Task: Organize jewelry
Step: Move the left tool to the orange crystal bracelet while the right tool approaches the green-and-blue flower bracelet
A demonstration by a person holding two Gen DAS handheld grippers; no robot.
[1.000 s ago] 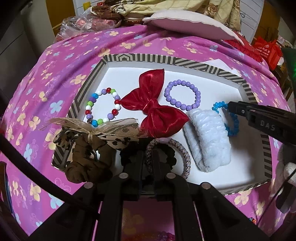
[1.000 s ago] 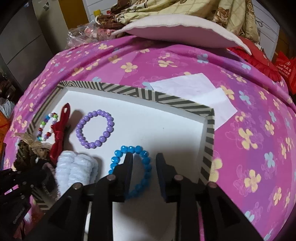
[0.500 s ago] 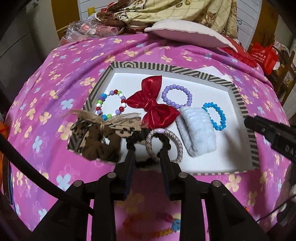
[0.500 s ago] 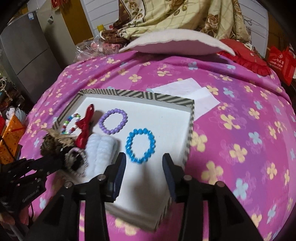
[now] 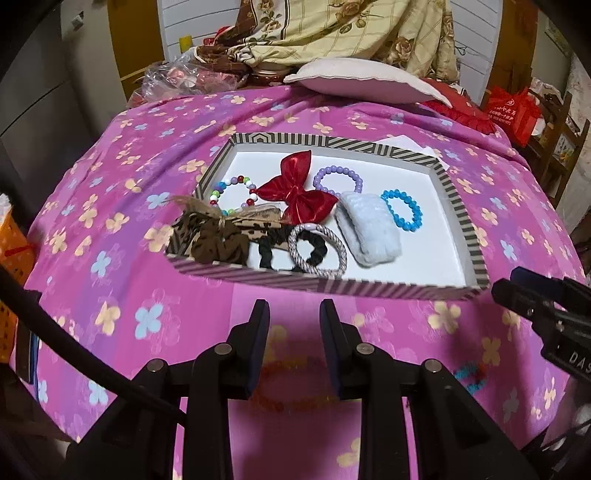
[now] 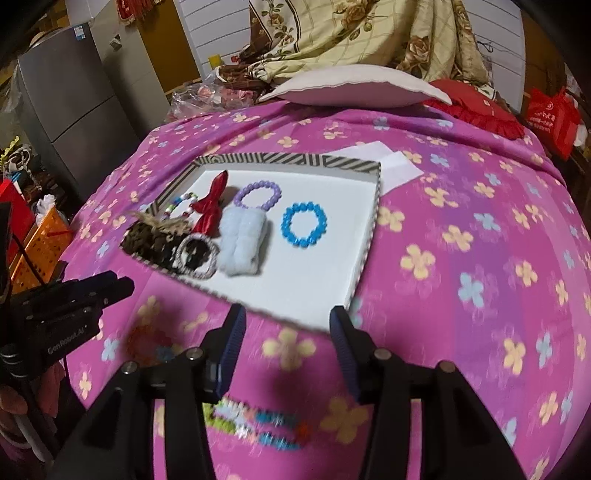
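A striped tray (image 5: 332, 286) (image 6: 280, 159) on the pink flowered bedspread holds a blue bead bracelet (image 5: 402, 209) (image 6: 304, 224), a grey-white hair tie (image 5: 317, 254) (image 6: 197, 258), a red bow (image 5: 295, 192), a purple bracelet (image 5: 337, 178), a white fluffy scrunchie (image 5: 369, 232) and a leopard scrunchie (image 5: 218, 240). My left gripper (image 5: 294, 314) hangs open over the cloth just short of the tray's near rim, nothing between its jaws. My right gripper (image 6: 287, 321) is off the tray's near right corner, jaws opening and empty. A blurred orange bead bracelet (image 5: 291, 384) and a multicoloured bead piece (image 6: 258, 424) lie on the cloth beneath the grippers.
A white pillow (image 6: 354, 86) and heaped blankets (image 5: 351, 33) lie behind the tray, with white paper (image 6: 384, 162) at its far right corner. A grey fridge (image 6: 74, 103) and an orange basket (image 6: 40, 243) stand left of the bed, a red bag (image 5: 511, 110) right.
Both grippers drew back from the tray toward me and rose. The left let go of the grey-white hair tie and the right let go of the blue bracelet; both jaws widened.
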